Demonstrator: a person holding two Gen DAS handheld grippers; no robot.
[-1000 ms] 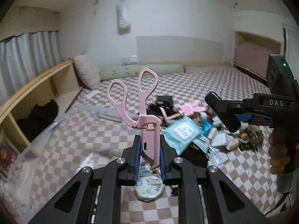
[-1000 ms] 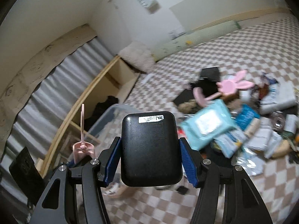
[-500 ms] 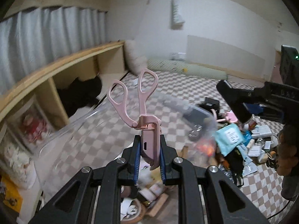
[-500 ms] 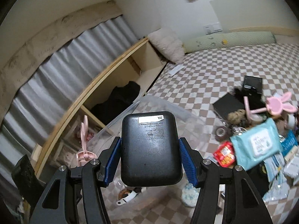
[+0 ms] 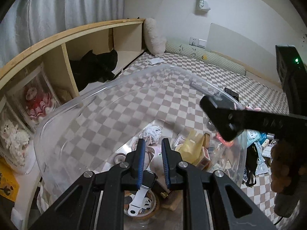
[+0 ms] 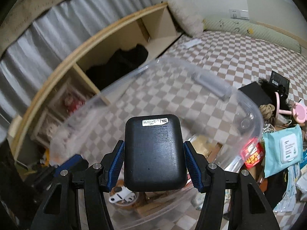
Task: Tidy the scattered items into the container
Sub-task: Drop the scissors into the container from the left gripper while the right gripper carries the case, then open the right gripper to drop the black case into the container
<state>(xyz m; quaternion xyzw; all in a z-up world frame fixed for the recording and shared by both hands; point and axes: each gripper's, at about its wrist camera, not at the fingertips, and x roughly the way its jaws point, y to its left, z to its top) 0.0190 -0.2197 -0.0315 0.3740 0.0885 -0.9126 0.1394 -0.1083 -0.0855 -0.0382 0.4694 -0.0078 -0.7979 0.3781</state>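
The pink folding scissors clamped in the left hand-held gripper [image 5: 151, 160] half a second ago are no longer held there; its fingers are now seen parted and empty over the clear plastic storage tub [image 5: 57, 118], so the scissors are judged dropped among the tub's contents, though they cannot be picked out. The black rounded-rectangle power bank [image 6: 154, 153] is gripped across its short sides by the right hand-held gripper [image 6: 154, 164], poised above the tub interior, its long axis pointing toward 12 o'clock, label end farthest. More scattered items, among them a light-blue wet-wipes pack [image 6: 282, 151], are left on the checked mat at 3 o'clock.
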